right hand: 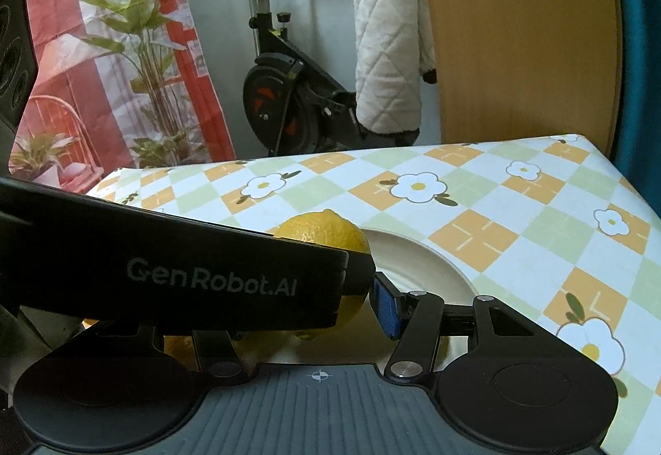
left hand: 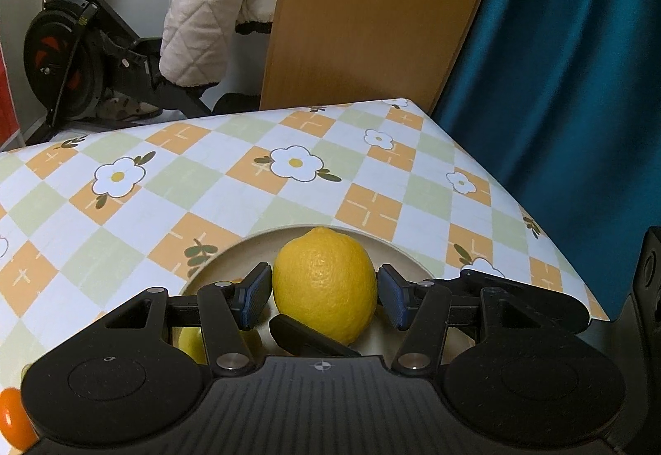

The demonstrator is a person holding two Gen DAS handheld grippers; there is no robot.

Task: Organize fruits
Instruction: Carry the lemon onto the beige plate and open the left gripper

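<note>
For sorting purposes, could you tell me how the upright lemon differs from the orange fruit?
The yellow dimpled lemon is matte; the glossy orange fruit shines. The lemon sits between the left claw's pads over the cream round plate; the orange fruit lies outside them, mostly cropped.

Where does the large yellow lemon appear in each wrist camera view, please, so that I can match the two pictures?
Left wrist view: the large yellow lemon sits low at centre, between the blue pads of the left gripper, over the cream plate.
Right wrist view: it is at lower centre, partly hidden behind the other gripper's black body.
Shared landmark: the black exercise bike beyond the flower-patterned checked tablecloth.
</note>
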